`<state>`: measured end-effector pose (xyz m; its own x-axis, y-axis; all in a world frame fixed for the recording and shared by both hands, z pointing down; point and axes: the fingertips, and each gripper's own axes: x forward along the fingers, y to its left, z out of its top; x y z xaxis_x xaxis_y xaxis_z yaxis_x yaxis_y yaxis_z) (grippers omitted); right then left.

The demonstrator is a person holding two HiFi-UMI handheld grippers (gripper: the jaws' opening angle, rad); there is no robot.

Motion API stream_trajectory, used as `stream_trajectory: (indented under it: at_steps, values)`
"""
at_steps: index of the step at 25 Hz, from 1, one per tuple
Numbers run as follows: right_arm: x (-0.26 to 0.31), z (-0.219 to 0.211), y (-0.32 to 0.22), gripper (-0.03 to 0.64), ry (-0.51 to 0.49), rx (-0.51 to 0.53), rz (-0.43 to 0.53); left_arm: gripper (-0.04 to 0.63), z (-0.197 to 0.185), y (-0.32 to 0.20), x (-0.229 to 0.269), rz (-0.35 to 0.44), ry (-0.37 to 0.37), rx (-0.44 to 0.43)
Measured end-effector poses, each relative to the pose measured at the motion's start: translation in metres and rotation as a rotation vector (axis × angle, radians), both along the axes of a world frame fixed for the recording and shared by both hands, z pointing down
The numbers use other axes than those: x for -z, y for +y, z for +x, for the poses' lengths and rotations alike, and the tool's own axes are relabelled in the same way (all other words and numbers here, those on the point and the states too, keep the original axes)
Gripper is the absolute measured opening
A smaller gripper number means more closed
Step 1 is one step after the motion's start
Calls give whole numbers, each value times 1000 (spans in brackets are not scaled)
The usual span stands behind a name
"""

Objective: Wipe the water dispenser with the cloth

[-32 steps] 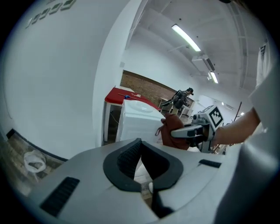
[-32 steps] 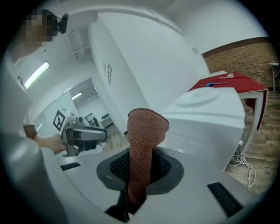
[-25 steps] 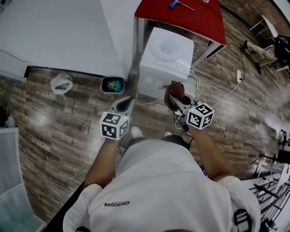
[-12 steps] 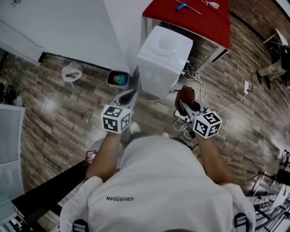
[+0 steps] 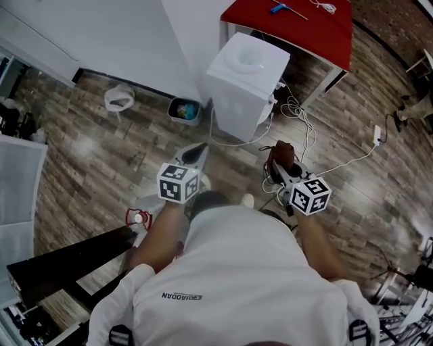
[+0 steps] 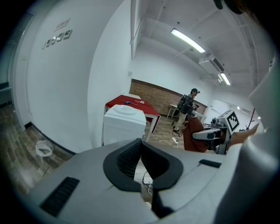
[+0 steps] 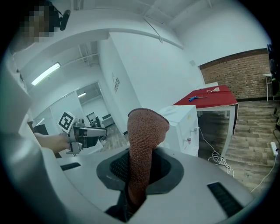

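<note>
Wood-plank floor [image 5: 101,162] with a white wall [image 5: 128,34] along the far left, seen from above. The white water dispenser [image 5: 247,84] stands on the floor at the far middle, just beside the wall corner, with a red table [image 5: 304,27] right behind it (a small blue tool [image 5: 281,8] lies on top). A small bin [image 5: 184,109] sits just left of the dispenser, with a white bag [image 5: 120,99] further left by the wall. White cables [image 5: 298,115] trail over the floor to the right of the dispenser and run to a power strip [image 5: 377,135]. The person stands near the dispenser, both arms out in front. The left gripper [image 5: 196,154] is held over bare floor, and in its own view the jaws are pressed together at the tips with nothing between them [image 6: 140,142]. The dispenser [image 6: 124,124] shows beyond it and apart from it. The right gripper [image 5: 277,165] is clamped tight on the cloth [image 5: 281,152], a reddish-brown knit piece. In the right gripper view the cloth [image 7: 144,135] stands up out of the closed jaws [image 7: 141,153] with its top end folded over. The cloth is in the air, near the dispenser [image 7: 183,127] but not touching it (floor and cables show between them). Another person [image 6: 186,109] stands far back in the room, past the red table.
</note>
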<state>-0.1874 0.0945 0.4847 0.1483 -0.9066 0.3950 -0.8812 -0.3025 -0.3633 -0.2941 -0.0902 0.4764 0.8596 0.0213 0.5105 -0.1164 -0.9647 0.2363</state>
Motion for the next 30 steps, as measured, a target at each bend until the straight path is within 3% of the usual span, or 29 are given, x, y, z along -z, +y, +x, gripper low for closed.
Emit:
stream_trajectory:
  at_steps: [5, 13, 30]
  values:
    - [-10, -5, 9, 54, -12, -21, -10, -11, -8, 12, -10, -9, -25, 7]
    - [0, -13, 12, 54, 21, 19, 10, -11, 1, 28, 6, 8, 14, 5]
    - [-6, -3, 22, 54, -1, 12, 12, -11, 14, 43, 16, 33, 19, 2]
